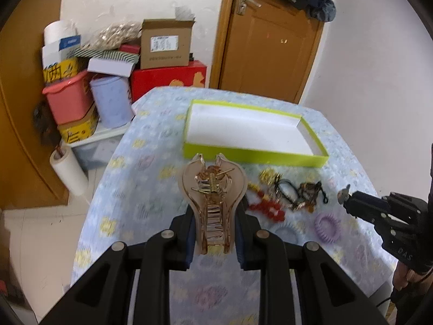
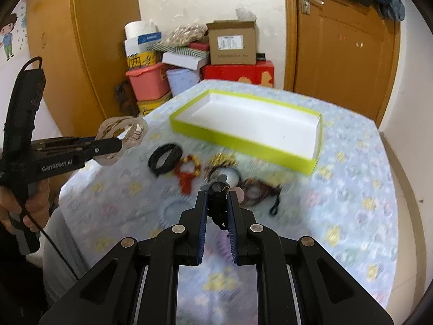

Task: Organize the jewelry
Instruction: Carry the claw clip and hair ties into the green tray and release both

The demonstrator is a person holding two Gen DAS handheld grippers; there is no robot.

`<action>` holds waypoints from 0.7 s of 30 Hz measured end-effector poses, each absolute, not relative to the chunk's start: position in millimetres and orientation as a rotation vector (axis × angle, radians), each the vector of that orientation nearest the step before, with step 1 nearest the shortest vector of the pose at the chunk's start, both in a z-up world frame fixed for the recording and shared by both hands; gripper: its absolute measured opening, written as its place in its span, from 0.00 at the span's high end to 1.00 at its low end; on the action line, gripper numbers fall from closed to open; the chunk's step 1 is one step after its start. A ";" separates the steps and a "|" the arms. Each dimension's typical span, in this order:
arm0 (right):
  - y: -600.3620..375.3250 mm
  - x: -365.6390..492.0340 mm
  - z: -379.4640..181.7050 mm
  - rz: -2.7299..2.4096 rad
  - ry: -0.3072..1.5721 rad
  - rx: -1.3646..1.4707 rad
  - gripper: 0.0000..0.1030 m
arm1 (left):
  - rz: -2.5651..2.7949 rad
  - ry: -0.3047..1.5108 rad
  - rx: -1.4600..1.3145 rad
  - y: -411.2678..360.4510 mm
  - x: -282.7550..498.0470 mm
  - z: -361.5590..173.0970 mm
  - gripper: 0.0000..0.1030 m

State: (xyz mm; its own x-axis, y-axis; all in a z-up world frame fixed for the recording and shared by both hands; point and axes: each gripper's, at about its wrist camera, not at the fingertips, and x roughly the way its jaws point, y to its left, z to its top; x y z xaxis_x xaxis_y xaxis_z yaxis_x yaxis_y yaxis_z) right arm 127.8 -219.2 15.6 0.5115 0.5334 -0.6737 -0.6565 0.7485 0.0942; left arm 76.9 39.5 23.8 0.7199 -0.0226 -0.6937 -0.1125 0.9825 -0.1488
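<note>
We hold two pieces above the desk (image 2: 351, 189) now. The left claw (image 1: 213, 208) pinches a big translucent hair clip (image 1: 212, 189) between its pads; the clip's long axis runs along the fingers and points at the green-edged tray (image 1: 254, 132). The right claw (image 2: 217, 203) is nearly pressed together on a small dark hair tie with a grey charm (image 2: 218, 189), which sticks out past the tips.

The tray (image 2: 251, 127) is empty and lies straight ahead of both claws, beyond the pile of remaining jewelry (image 2: 216, 168). We judge that the coming move is forward over the pile and then down into the tray. From the left claw the tray looks a little nearer, since the clip's far end already comes close to its near wall in that view.

The left view shows the purple coil tie (image 1: 326, 227) and red beads (image 1: 270, 208) beside the right claw (image 1: 345, 199). The right view alone shows a black bangle (image 2: 165, 158) and the left claw (image 2: 119, 143) from the side, clear of the desk.
</note>
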 end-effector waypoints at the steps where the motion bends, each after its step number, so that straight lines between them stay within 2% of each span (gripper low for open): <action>1: -219.3 132.8 18.2 0.717 0.738 -0.178 0.86 | 0.042 0.762 -0.186 39.1 81.1 25.8 0.76; 10: -217.8 195.6 20.5 0.685 0.746 -0.124 0.86 | -0.004 0.755 -0.168 39.8 139.9 31.9 0.76; 21: -215.8 291.0 -0.8 0.627 0.800 -0.102 0.86 | -0.006 0.811 -0.151 56.8 236.6 11.0 0.76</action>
